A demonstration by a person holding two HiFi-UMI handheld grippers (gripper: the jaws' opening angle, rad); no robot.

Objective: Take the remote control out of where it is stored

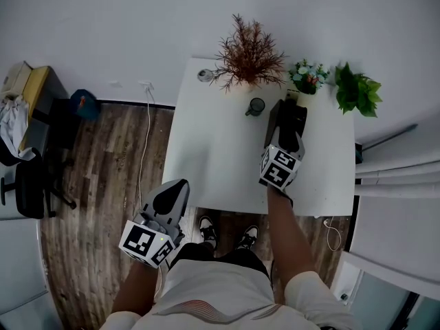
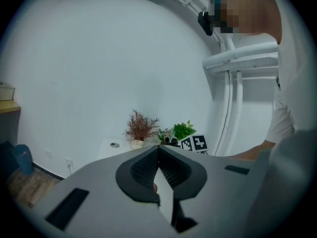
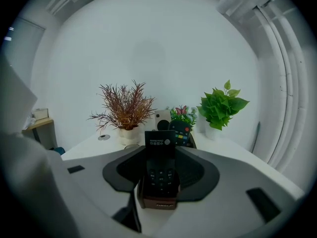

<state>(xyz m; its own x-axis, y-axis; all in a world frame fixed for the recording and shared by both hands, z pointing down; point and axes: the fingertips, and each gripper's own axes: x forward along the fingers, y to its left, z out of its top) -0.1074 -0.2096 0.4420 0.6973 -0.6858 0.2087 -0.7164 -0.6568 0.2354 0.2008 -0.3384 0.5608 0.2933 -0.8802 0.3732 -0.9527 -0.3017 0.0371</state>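
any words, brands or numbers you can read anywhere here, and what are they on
Nothing can be read for certain.
black remote: white print near its top, too blurred to read.
brown holder: pale label on its front edge, too small to read.
rear remote: coloured buttons, no legible marks.
marker cube: black-and-white squares only, no words.

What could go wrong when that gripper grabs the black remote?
1. The right gripper has its open jaws around both the black remote and its brown holder. Closing low might pinch the holder and lift it too.
2. Another remote with coloured buttons stands close behind. Pushing further in could knock it over.
3. A dark cup sits nearby on the white table. A wide swing out might hit it.
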